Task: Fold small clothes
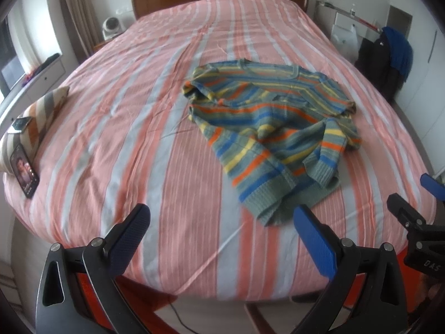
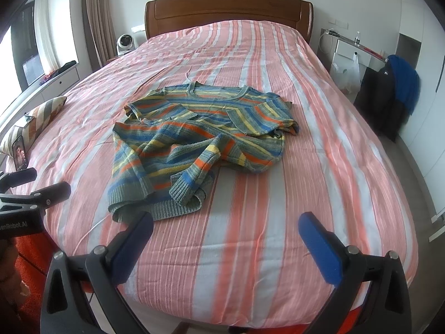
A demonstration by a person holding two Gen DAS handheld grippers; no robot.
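A small striped knit sweater [image 1: 267, 128] in green, blue, orange and yellow lies crumpled on the bed, neckline toward the headboard, hem toward me; it also shows in the right wrist view [image 2: 194, 142]. One sleeve is folded across the body. My left gripper [image 1: 222, 217] is open and empty, hovering above the foot of the bed, just left of the hem. My right gripper [image 2: 225, 225] is open and empty, just right of the hem. The right gripper also shows in the left wrist view [image 1: 414, 194], and the left gripper in the right wrist view [image 2: 36, 183].
The bed [image 1: 139, 111] has a pink and white striped cover and a wooden headboard [image 2: 228, 8]. A striped pillow [image 1: 36, 117] and a phone [image 1: 23, 169] lie at its left edge. A chair with dark and blue clothes [image 2: 389, 94] stands at the right.
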